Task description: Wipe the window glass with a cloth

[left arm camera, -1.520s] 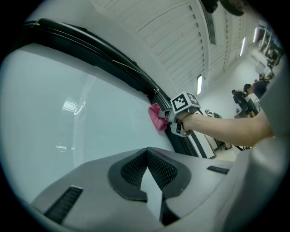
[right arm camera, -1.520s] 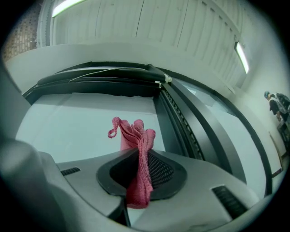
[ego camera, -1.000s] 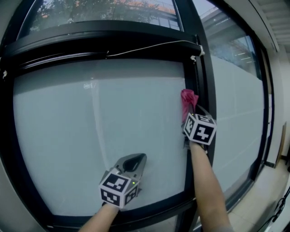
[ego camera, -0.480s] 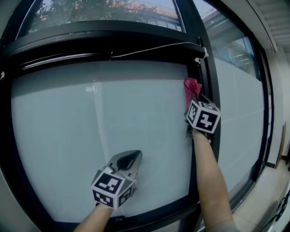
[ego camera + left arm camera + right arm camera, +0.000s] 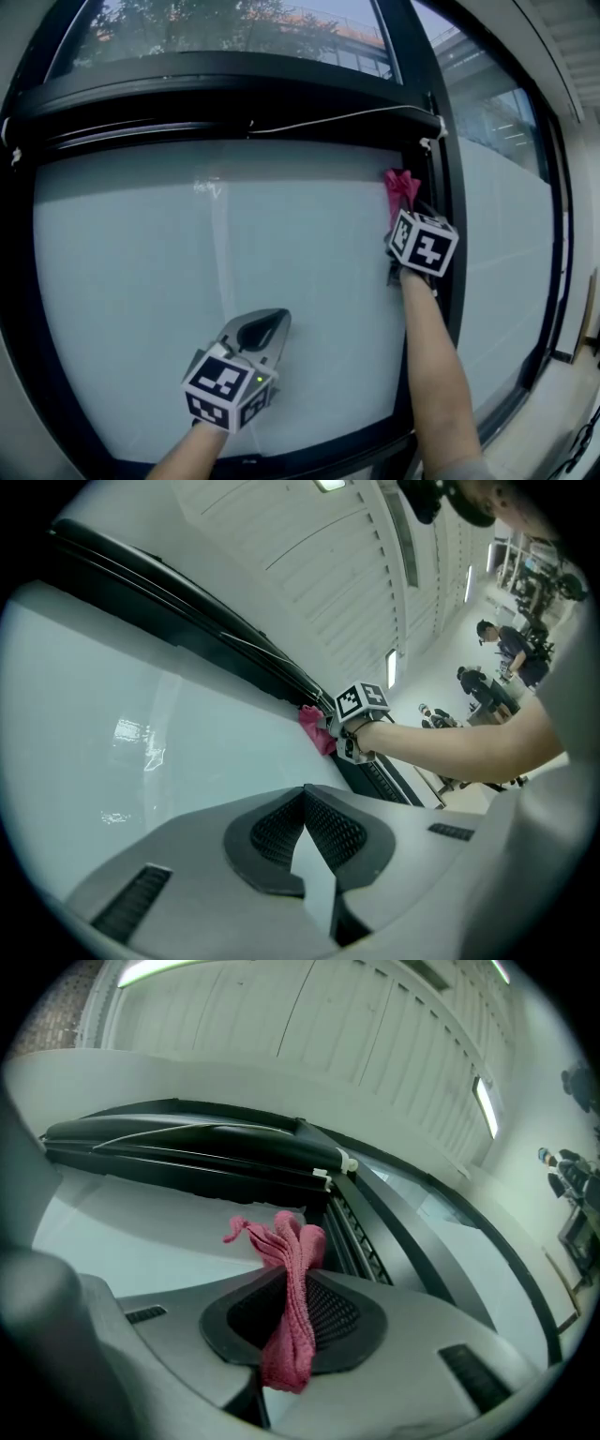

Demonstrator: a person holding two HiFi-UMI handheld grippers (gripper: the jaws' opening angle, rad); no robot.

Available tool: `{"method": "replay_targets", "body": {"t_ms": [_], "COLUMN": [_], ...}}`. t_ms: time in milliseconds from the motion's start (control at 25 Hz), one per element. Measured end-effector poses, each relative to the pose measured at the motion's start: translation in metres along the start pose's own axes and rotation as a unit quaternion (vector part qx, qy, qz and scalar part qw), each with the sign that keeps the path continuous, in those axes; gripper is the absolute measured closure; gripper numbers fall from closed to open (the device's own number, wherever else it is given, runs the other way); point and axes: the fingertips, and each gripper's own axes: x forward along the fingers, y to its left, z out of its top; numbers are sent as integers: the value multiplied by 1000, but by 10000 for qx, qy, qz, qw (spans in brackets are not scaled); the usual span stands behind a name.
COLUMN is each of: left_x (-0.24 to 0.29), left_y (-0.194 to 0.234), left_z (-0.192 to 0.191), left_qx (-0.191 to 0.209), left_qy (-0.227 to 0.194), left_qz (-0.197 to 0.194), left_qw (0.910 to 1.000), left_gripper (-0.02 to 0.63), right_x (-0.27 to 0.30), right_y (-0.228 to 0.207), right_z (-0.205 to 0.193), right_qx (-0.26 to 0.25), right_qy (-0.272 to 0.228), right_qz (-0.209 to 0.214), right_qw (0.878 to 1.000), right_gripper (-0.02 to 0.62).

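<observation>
Right claw (image 5: 404, 208) risen, gripping one cloth (image 5: 399, 185); left claw (image 5: 270, 325) closed.

Window glass (image 5: 187, 300): smooth, frosted, matt with faint sheen. Window frame (image 5: 234, 80): black, smooth, semi-gloss. Cloth (image 5: 284, 1349): pink, rough looped textile. Left tongs (image 5: 305, 799) and right tongs (image 5: 298, 1274): grey matt plastic shells, black finely ribbed pads (image 5: 270, 834).

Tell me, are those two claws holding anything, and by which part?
The right gripper pinches the pink cloth by its bunched middle, with both ends sticking out of the jaws. The left gripper is shut on nothing.
</observation>
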Motion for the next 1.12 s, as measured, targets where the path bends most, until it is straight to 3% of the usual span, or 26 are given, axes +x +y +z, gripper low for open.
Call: {"method": "replay_targets", "body": {"t_ms": [360,1120], "left_x": [-23,-146], "left_y": [13,85], "left_z": [-8,-7], "left_qx": [81,267], "left_qy": [117,398], "left_qz": [173,987], "left_qw": [9997,9940], "left_gripper": [601,601], "right_x": [-8,-53], "right_y": [59,230], "right_z": [3,34], "right_qx": [61,286], "right_qy": [-58,-377], "right_qz": [675,1744], "right_qw": [9977,9835], "right_gripper": [543,543]}}
